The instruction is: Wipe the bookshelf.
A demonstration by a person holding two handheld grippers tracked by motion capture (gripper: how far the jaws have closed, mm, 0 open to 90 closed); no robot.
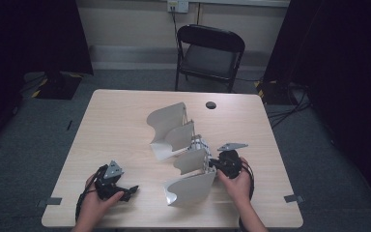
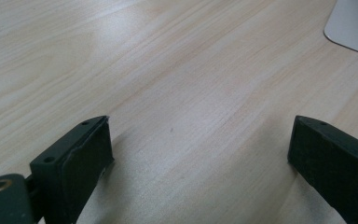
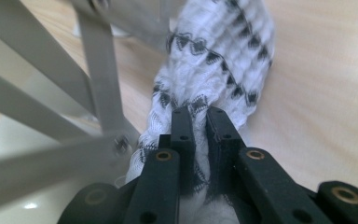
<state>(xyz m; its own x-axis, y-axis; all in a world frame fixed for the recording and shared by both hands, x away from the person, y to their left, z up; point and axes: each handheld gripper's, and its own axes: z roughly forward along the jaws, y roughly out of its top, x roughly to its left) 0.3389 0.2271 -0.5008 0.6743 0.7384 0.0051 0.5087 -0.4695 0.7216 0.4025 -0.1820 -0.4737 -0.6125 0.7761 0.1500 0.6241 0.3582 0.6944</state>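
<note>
A white cloth with a black pattern [image 3: 214, 60] is pinched between the jaws of my right gripper [image 3: 199, 119], which is shut on it. In the high view that cloth [image 1: 200, 143] lies beside a grey folding frame of curved panels [image 1: 174, 130] in the middle of the table, with the right gripper [image 1: 215, 166] at the frame's right side, low over the tabletop. My left gripper [image 1: 131, 189] rests near the front left of the table, apart from the frame. Its jaws stand wide open over bare wood [image 2: 200, 130], with nothing between them.
The pale wooden table [image 1: 116, 121] has a dark round hole [image 1: 211, 105] near its far edge. A black folding chair [image 1: 207, 55] stands behind the table. A corner of a grey panel [image 2: 354, 25] shows at the upper right of the left gripper view.
</note>
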